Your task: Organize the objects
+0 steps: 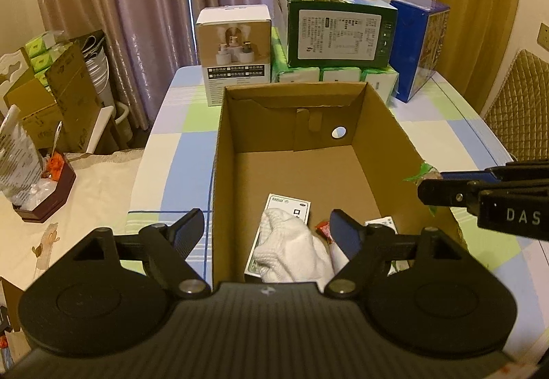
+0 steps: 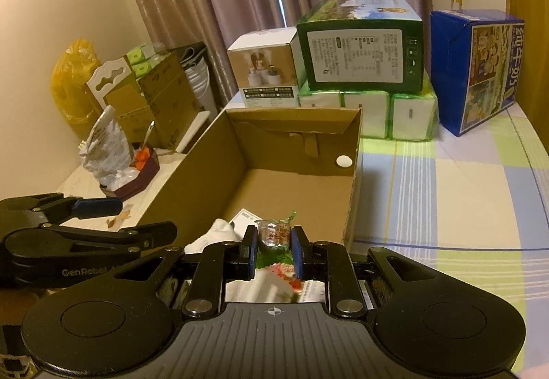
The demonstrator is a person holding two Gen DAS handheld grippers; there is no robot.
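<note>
- My right gripper [image 2: 273, 243] pinches a clear snack packet [image 2: 274, 235] above the cardboard box's [image 1: 226, 152] near right corner.
- My left gripper [image 1: 264, 231] hangs spread wide, empty, over the white cloth [image 1: 291, 252] inside.
- Stacked cartons [image 1: 338, 29] crowd behind; the checked tablecloth [image 2: 446, 193] lies bare rightward.

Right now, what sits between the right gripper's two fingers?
In the right wrist view, a small clear snack packet with green edges is pinched between the right gripper fingers, above the near end of the cardboard box.
</note>
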